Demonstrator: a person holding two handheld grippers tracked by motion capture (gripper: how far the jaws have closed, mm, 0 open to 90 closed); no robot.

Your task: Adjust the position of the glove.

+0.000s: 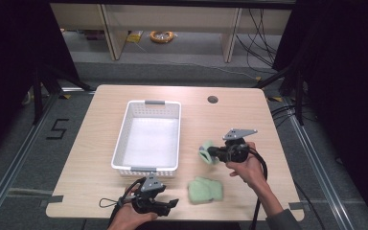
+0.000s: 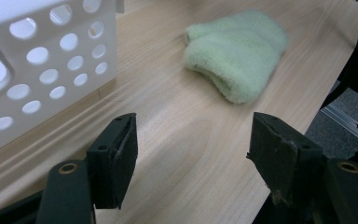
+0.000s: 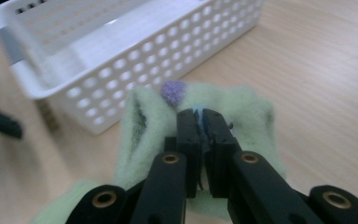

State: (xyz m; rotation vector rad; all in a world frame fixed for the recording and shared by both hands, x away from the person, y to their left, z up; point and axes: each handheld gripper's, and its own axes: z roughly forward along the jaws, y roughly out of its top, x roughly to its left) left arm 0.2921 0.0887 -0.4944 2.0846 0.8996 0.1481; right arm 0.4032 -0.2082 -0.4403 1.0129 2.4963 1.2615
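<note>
High view: white perforated basket (image 1: 146,136) sits mid-bench, left of centre. Right gripper (image 1: 210,153), held up off the bench right of the basket, carries a pale green sock (image 1: 205,152). Second green sock (image 1: 206,189) lies flat near the bench's near edge. Left gripper (image 1: 175,203) rests at the near edge, below the basket.

Left gripper view: jaws wide apart, nothing between them; the lying sock (image 2: 237,53) ahead, basket wall (image 2: 46,70) to the left.

Right gripper view: jaws pinched together on the held sock (image 3: 251,121), basket (image 3: 121,56) beyond.
</note>
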